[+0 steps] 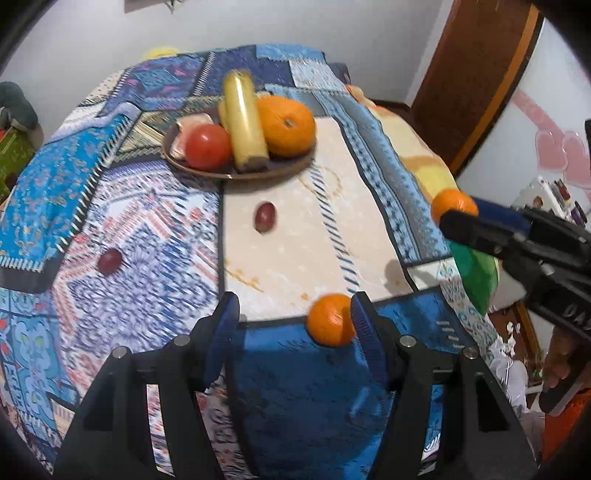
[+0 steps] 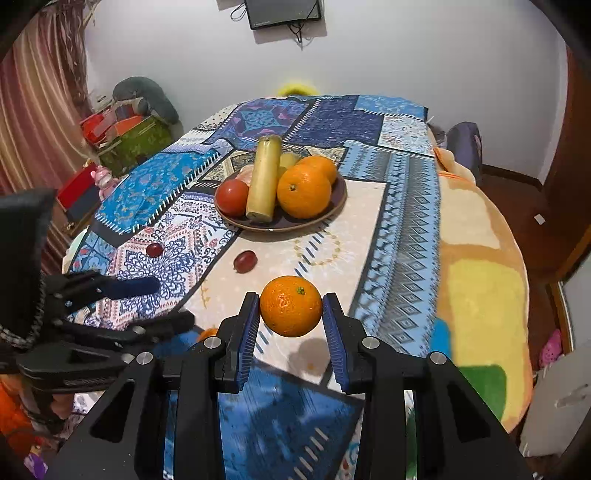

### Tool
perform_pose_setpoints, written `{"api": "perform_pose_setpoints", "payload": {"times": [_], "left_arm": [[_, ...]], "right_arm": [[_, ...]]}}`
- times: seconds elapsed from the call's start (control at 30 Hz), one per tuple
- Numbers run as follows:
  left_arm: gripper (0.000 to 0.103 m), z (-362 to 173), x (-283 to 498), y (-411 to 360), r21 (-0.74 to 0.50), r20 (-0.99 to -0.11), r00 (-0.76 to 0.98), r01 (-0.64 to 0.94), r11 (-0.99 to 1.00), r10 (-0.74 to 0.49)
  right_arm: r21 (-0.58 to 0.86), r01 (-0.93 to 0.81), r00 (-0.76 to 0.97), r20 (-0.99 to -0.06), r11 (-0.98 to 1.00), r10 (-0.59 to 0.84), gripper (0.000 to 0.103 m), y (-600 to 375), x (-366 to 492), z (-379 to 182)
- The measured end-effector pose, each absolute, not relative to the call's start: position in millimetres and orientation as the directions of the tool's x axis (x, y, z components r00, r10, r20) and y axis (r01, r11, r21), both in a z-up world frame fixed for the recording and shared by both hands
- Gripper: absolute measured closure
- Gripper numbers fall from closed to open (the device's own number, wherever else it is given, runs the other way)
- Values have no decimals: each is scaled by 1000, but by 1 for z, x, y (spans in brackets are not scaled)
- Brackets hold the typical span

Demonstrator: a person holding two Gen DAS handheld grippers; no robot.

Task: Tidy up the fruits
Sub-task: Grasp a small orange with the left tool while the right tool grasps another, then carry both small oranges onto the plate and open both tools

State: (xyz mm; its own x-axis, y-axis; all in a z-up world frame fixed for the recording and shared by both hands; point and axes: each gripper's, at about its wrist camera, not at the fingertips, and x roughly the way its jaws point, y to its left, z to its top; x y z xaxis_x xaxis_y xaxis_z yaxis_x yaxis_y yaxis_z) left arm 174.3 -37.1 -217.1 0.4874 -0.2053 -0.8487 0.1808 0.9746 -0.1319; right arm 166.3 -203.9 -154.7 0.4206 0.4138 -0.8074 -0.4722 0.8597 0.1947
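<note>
Jaws of the right gripper [image 2: 291,328] clamp a small orange [image 2: 291,305] from both sides, the blue pads touching its skin, and the fruit hangs clear above the patterned cloth [image 2: 391,236], casting a shadow below it. Nearest in the left wrist view, the left gripper [image 1: 291,325] stands about half open with nothing pinched; a second small orange [image 1: 330,319] lies on the cloth just beside its right-hand finger, and motion blur leaves it unclear whether the pad touches it. A little farther off, two dark red grapes rest apart on the cloth: one grape [image 1: 265,217] on the pale panel, the other grape [image 1: 109,261] off to the left on the blue and red print. Beyond them sits a brown plate [image 2: 295,224] carrying a red tomato [image 2: 232,197], a banana [image 2: 264,181] lying across the middle and two large oranges [image 2: 304,191] on its right side. Behind the table rise a white wall [image 2: 406,55] and a dark screen [image 2: 282,13] fixed to it.
</note>
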Motion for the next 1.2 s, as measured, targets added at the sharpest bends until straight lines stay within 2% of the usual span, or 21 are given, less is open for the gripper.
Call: {"api": "perform_pose_setpoints", "payload": {"times": [0.23,0.33,0.4,0.43,0.63,1.2], "left_arm": [[41,-232,172,-53,-118,-868,456,190,975,-195],[52,-237,174,-58,-129,-876,437,197,972,-205],[65,-241,175,-60,-147,-879,420,210,967,-225],[66,-242,175,-61,-156,-878,416,215,964,-235],[66,-235,179,-59,-140,-867,446,213,967,-223],[66,-177,235,20,-121,-779,606,102,987,-158]], "right_arm": [[208,-465,421,-803,861,421,71,-211,162,-157],[219,-460,419,-802,861,427,71,-214,161,-159],[224,-459,416,-801,860,430,71,-214,161,-161],[226,-459,415,-801,859,432,71,-214,161,-161],[232,-464,403,-805,855,436,71,-210,164,-166],[216,-494,439,-774,842,456,71,-178,217,-154]]}}
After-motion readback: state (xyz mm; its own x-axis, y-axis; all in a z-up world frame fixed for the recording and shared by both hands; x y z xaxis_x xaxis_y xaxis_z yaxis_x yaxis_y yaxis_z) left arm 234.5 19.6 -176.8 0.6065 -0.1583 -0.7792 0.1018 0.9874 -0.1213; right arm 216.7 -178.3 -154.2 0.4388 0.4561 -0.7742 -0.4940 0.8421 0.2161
